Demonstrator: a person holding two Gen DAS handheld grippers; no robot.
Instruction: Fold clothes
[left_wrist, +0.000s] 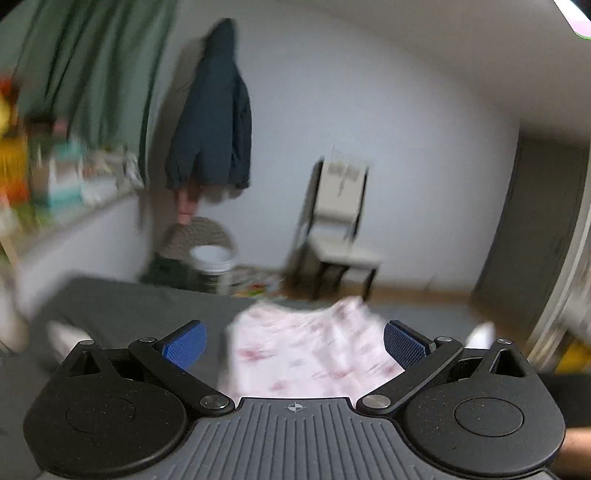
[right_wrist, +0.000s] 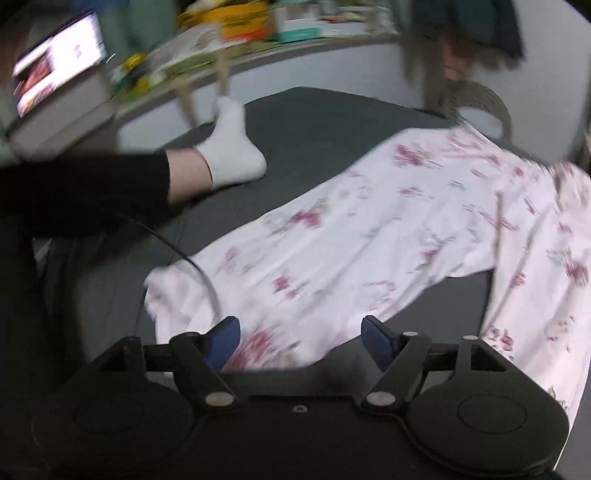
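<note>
Dark grey mat (right_wrist: 332, 122) on a bedroom floor, chair (left_wrist: 338, 225) and hung jacket (left_wrist: 218, 110) beyond. Floral pyjama garment (right_wrist: 369, 236) spread flat, just ahead of both tongs. Left gripper (left_wrist: 295, 345) spread wide, empty, over cloth. Right gripper (right_wrist: 300, 334) likewise apart, nothing held, at the near hem. Probably thin, limp, light cotton; best pinched at hem corners. White-socked foot (right_wrist: 232, 147) left of cloth.

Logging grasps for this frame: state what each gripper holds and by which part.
Nothing is held. The left gripper and right gripper both stand open over the floral garment, fingers apart, no fabric pinched.
</note>
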